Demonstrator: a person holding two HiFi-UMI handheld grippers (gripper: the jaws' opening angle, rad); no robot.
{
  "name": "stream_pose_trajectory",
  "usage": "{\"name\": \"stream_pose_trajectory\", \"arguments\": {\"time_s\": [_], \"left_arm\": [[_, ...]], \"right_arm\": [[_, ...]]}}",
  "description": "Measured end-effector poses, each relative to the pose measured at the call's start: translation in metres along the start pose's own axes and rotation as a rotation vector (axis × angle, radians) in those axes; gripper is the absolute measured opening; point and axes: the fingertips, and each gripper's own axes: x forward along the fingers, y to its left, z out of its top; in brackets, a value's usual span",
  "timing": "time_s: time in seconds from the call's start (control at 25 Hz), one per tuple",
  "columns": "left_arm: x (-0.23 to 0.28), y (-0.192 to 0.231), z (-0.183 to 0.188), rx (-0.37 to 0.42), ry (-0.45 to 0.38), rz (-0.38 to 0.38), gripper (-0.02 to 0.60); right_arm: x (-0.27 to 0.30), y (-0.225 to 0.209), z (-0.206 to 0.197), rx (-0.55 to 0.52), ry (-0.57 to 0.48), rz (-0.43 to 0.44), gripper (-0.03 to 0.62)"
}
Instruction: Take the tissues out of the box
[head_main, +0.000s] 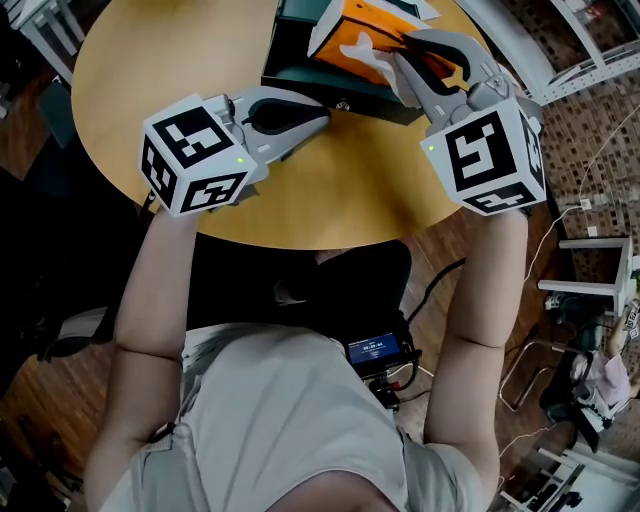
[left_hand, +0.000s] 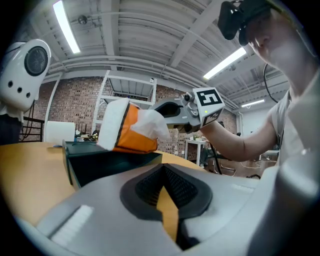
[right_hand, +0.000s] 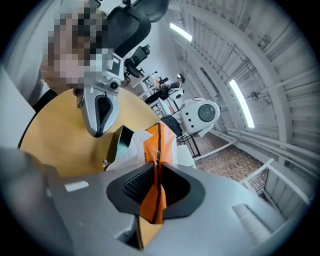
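Spreading beneath the tissue box (head_main: 345, 40), round tan table (head_main: 330, 190); brick walls (left_hand: 75, 105).

From my end: left gripper (head_main: 320, 113) and right gripper (head_main: 405, 58) are grey shells with black ribbed pads (left_hand: 181, 189). Each has a white cube (head_main: 195, 155) of black square markers, plus a green LED (head_main: 241, 160). Operator wears a light grey T-shirt (head_main: 290, 420) and a black headset (left_hand: 235, 17).

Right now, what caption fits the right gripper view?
Right tongs shut on the orange tissue pack, which sticks out of the dark box.
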Motion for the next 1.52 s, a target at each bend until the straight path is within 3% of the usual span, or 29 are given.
{"name": "stream_pose_trajectory", "arguments": {"time_s": [0.28, 0.6, 0.92, 1.24, 1.52], "left_arm": [[-0.002, 0.000, 0.001, 0.004, -0.003, -0.001, 0.001], [-0.001, 0.001, 0.000, 0.002, -0.004, -0.001, 0.000], [-0.002, 0.000, 0.003, 0.005, -0.007, 0.000, 0.000], [-0.002, 0.000, 0.002, 0.005, -0.006, 0.000, 0.000], [-0.003, 0.001, 0.002, 0.004, -0.006, 0.003, 0.000]], "right_arm": [[-0.038, -0.040, -0.021, 0.047, 0.045, -0.136, 0.051], [-0.059, -0.063, -0.109, 0.071, 0.273, -0.228, 0.052], [-0.039, -0.024, -0.187, 0.101, 0.442, -0.124, 0.052], [-0.023, 0.014, -0.215, 0.064, 0.508, -0.027, 0.055], [-0.020, 0.020, -0.216, 0.038, 0.504, -0.004, 0.088]]}}
